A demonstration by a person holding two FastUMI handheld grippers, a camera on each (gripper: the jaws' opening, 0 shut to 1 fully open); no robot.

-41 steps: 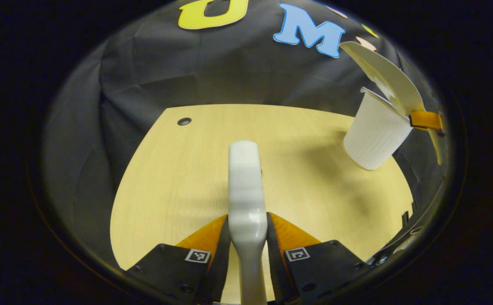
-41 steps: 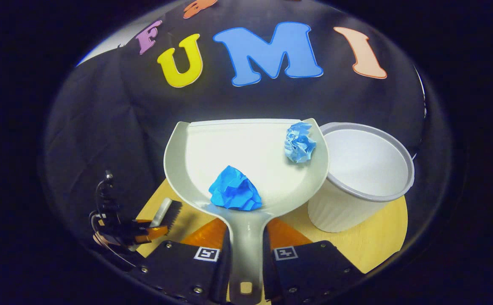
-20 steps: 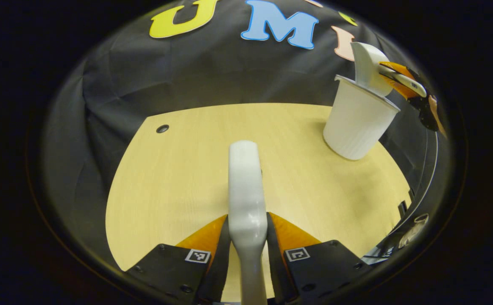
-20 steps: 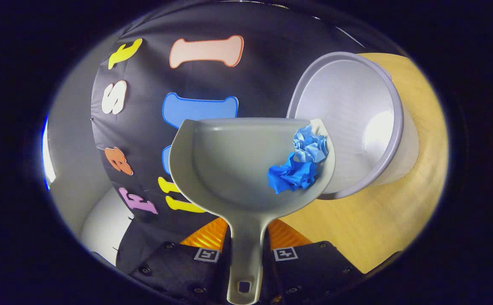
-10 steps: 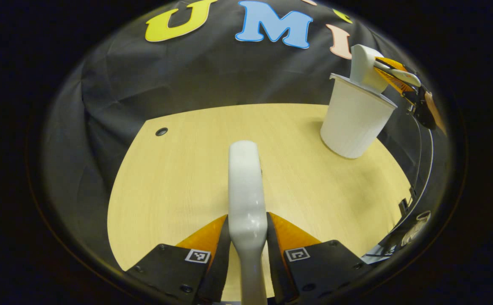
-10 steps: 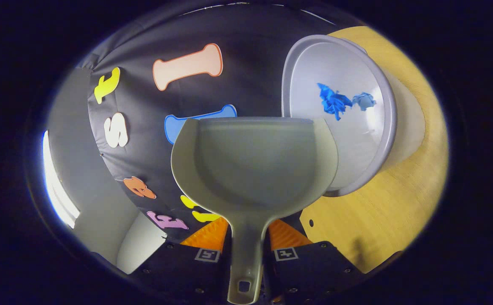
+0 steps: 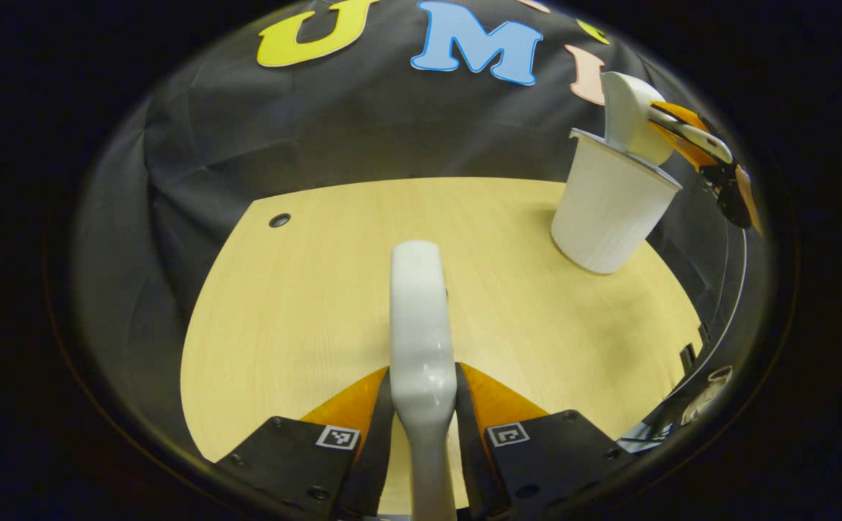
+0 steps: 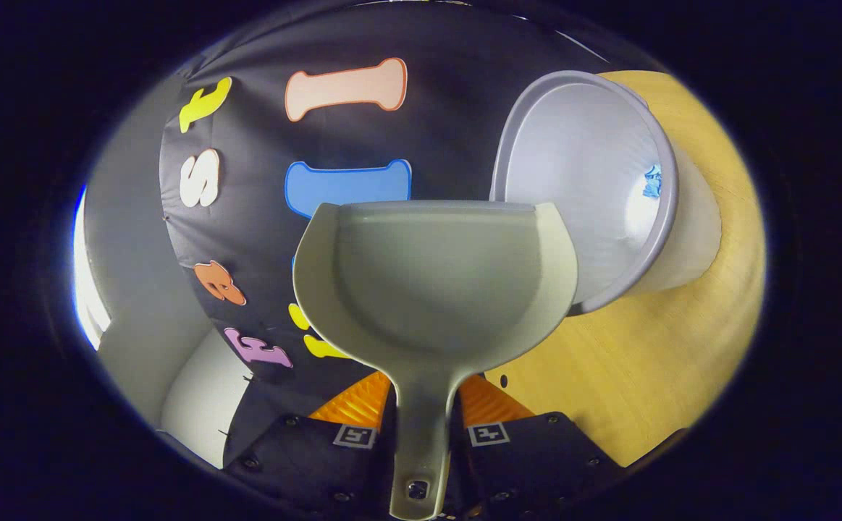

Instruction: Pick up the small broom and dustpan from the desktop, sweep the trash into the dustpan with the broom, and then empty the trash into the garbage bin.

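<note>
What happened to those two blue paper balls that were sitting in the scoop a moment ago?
The dustpan was tipped over the garbage bin, and both blue balls slid out; a scrap of blue shows inside the bin. The right gripper kept its hold on the dustpan's handle, and the left gripper kept the broom over the desk.

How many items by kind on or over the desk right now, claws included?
Claws: 2 (left claw, right claw)
Broom: 1
Dustpan: 1
Garbage bin: 1
Blue paper scrap in the bin: 1 visible
Total: 6
</note>
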